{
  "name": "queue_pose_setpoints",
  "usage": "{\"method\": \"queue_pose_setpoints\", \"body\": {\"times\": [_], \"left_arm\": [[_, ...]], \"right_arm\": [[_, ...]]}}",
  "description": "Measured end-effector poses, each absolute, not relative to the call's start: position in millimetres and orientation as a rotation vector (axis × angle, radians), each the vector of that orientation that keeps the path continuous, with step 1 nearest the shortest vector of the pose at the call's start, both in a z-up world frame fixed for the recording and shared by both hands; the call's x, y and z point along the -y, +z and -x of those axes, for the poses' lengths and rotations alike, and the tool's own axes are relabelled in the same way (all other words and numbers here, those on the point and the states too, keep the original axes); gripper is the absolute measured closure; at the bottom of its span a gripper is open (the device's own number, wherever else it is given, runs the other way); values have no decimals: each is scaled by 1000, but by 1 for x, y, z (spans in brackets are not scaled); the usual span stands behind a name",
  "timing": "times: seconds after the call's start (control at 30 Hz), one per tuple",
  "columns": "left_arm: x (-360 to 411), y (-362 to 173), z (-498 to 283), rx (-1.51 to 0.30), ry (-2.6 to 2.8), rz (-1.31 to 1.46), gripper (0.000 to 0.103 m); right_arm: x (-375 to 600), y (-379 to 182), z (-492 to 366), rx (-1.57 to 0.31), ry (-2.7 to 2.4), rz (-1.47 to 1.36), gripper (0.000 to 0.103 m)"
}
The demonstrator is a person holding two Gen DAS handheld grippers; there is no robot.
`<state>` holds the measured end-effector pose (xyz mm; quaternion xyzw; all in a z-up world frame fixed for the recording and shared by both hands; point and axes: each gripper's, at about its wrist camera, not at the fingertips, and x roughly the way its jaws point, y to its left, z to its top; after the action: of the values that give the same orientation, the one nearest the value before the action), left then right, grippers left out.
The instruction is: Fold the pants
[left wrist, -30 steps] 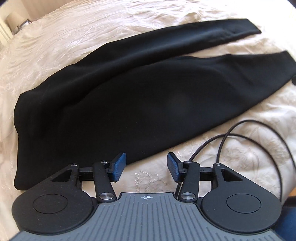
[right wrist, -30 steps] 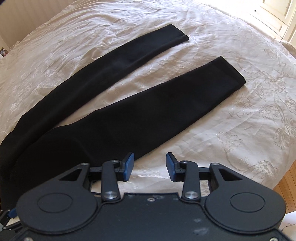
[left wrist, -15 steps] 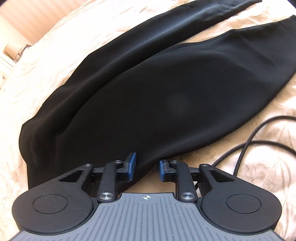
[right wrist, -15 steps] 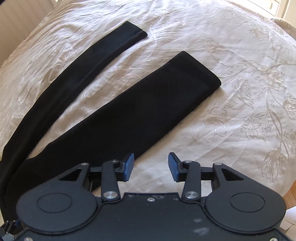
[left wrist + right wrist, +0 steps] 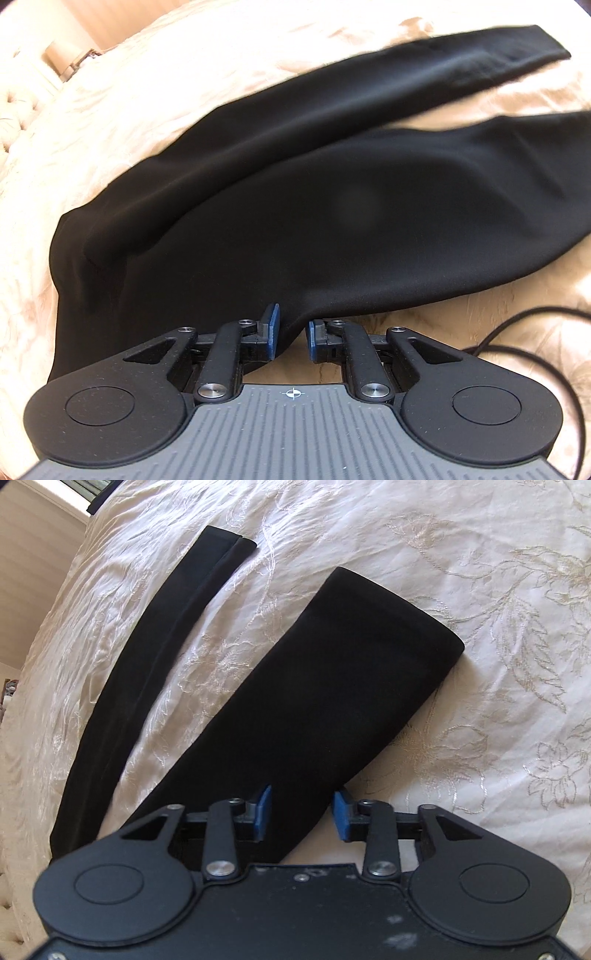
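Observation:
Black pants (image 5: 295,221) lie spread on a cream bedspread (image 5: 147,92), legs apart. In the left wrist view my left gripper (image 5: 291,338) sits at the near edge of the hip part, its jaws narrowed around a bit of the cloth's edge, a gap still between the pads. In the right wrist view the near leg (image 5: 314,701) runs up to its cuff, the far leg (image 5: 166,646) lies to the left. My right gripper (image 5: 301,816) is open with the near leg's edge between its jaws.
A black cable (image 5: 535,350) loops on the bedspread right of the left gripper. A tufted headboard (image 5: 22,103) shows at the far left. The embroidered bedspread (image 5: 480,664) spreads right of the near leg.
Both grippers have moved forward and down to the near edge of the pants. The left jaws have narrowed around the cloth edge. The right gripper has swung toward the near leg.

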<state>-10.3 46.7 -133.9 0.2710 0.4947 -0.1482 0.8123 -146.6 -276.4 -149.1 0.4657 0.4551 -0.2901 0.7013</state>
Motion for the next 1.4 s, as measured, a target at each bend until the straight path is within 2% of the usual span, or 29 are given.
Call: {"method": "queue_pose_setpoints", "body": {"times": [0.23, 0.47, 0.7, 0.9, 1.23, 1.3, 1.4], "left_arm": [[-67, -84, 6, -964, -315, -504, 88], [-76, -50, -30, -934, -332, -467, 89], [-54, -65, -78, -978, -366, -500, 89], [-29, -76, -136, -1043, -363, -485, 89], [-17, -115, -188, -1148, -346, -468, 89], [-15, -124, -191, -1169, -343, -474, 89], [-14, -133, -193, -1192, -343, -481, 89]], "right_arm": [[283, -104, 140, -871, -588, -1041, 98], [292, -65, 109, -777, -585, -1020, 98], [308, -59, 45, -819, -592, -933, 98], [324, -83, -14, -900, -622, -903, 98], [343, -124, -93, -995, -621, -834, 98], [344, -134, -102, -1016, -615, -808, 97], [345, -139, -109, -1007, -590, -797, 88]]}}
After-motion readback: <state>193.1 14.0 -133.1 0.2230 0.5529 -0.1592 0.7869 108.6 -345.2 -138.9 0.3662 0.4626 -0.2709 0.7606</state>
